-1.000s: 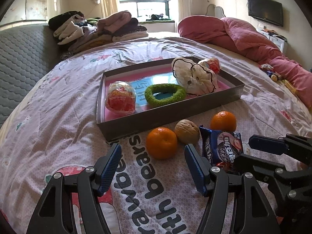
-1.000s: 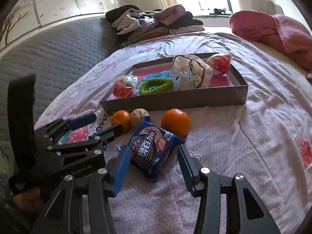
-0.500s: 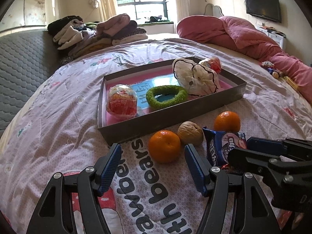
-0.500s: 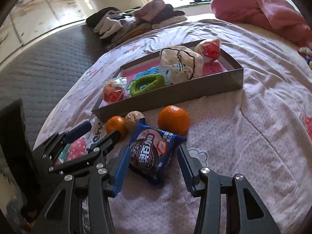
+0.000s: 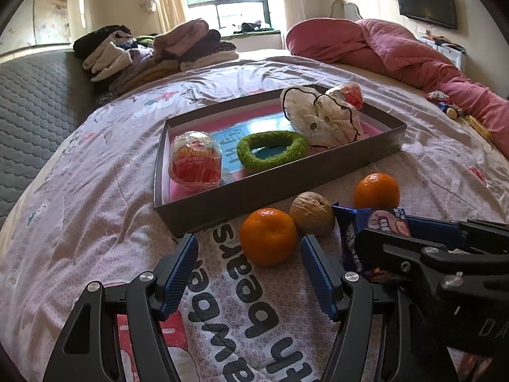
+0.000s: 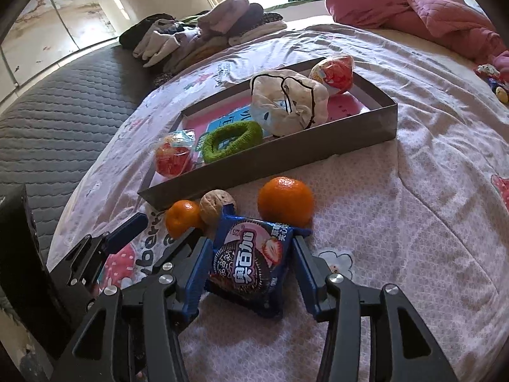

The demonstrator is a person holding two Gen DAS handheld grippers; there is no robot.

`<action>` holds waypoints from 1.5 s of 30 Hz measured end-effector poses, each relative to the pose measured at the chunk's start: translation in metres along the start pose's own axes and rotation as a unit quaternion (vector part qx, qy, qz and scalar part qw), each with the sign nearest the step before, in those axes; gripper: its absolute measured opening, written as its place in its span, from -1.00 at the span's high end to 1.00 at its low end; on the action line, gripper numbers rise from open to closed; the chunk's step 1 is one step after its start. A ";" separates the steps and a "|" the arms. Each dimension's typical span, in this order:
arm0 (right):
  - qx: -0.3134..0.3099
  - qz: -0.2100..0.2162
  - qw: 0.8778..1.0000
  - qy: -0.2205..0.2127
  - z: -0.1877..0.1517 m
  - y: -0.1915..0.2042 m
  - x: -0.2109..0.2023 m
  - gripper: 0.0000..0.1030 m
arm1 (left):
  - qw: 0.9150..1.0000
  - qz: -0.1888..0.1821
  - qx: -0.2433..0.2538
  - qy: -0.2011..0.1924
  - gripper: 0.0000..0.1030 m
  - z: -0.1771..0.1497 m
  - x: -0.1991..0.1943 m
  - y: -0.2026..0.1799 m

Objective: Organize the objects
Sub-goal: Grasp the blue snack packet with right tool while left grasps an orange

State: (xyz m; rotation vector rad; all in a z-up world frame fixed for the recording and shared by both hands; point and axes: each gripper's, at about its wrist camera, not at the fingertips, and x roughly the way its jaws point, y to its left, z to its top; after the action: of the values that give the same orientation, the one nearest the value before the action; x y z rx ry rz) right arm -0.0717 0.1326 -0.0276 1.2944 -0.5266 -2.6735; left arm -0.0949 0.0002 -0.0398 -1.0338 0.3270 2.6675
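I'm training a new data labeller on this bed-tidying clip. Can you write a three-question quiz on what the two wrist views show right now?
1. True or false: the walnut lies inside the grey tray.
2. How many oranges lie on the bedspread in front of the tray?
3. Which item sits between the fingers of the right gripper? A) green ring B) cookie packet C) walnut

Key:
1. False: it lies on the bedspread, between the two oranges.
2. Two: the near orange, ahead of the open left gripper, and the far orange.
3. B. The jaws have just been opening with the packet between them.
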 end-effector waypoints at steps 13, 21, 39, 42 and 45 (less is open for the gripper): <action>0.001 -0.005 1.000 0.009 -0.002 -0.003 0.012 -0.03 | 0.999 0.002 0.019 0.028 -0.33 0.002 0.019 -0.003; 0.003 0.018 1.000 0.010 -0.001 -0.008 0.010 -0.01 | 0.999 -0.026 0.008 0.030 -0.18 0.002 0.022 0.002; -0.001 0.032 0.999 0.012 -0.002 -0.010 0.009 0.03 | 0.999 -0.039 0.031 0.022 0.25 0.005 0.017 -0.008; -0.001 0.033 0.999 0.011 -0.002 -0.011 0.007 0.03 | 0.999 -0.038 0.032 0.022 0.25 0.005 0.015 -0.010; -0.001 0.033 0.999 0.008 -0.002 -0.011 0.006 0.03 | 0.998 -0.039 0.032 0.024 0.25 0.004 0.013 -0.010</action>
State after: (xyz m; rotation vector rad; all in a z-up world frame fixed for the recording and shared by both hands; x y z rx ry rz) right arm -0.0734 0.1411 -0.0366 1.2748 -0.5531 -2.6069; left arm -0.1035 0.0130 -0.0465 -1.0699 0.3723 2.5497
